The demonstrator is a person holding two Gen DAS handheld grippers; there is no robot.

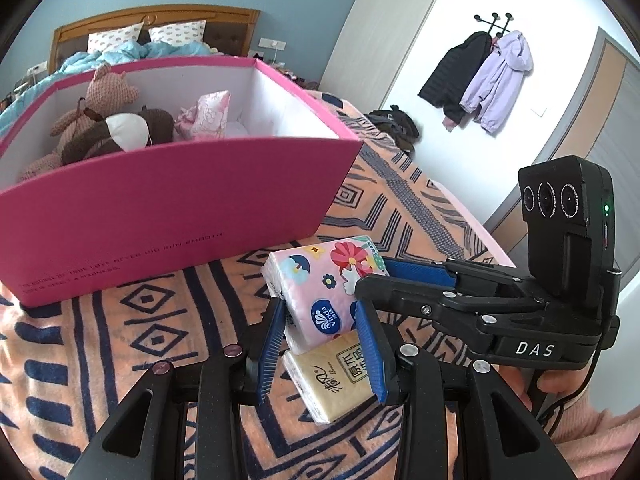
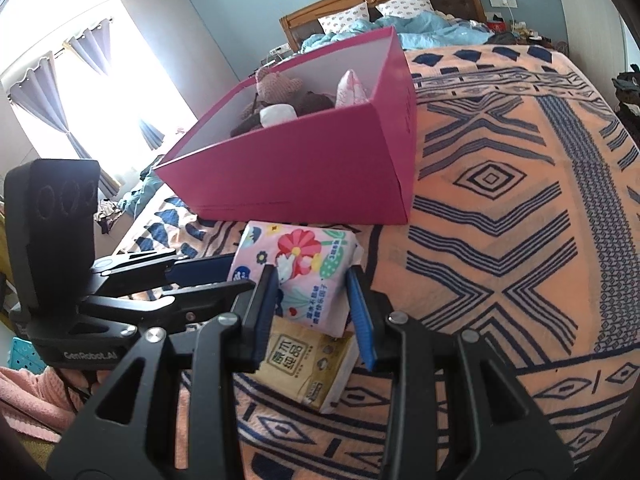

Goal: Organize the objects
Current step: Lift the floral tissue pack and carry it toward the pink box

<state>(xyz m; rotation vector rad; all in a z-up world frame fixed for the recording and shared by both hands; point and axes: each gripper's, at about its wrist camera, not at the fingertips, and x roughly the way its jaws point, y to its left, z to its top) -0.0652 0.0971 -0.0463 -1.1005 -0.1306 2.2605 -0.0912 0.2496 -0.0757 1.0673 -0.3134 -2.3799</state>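
A pink floral tissue pack [image 1: 320, 288] [image 2: 298, 268] lies on top of a yellow tissue pack [image 1: 334, 380] [image 2: 308, 368] on the patterned bedspread, just in front of an open pink box [image 1: 168, 208] [image 2: 320, 176]. My left gripper [image 1: 320, 332] has its blue pads on both sides of the pink pack and appears shut on it. My right gripper [image 2: 316, 304] comes from the other side and its pads also press that pack. The box holds a knitted bear [image 1: 100, 96] [image 2: 276, 84], a brown plush toy [image 1: 116, 132] and another pink pack [image 1: 208, 114].
The orange and navy bedspread [image 2: 500, 208] stretches right of the box. Pillows and a blue quilt [image 1: 120, 52] lie by the headboard. Coats [image 1: 480, 76] hang on the far wall. A window with curtains [image 2: 72, 92] is at the left.
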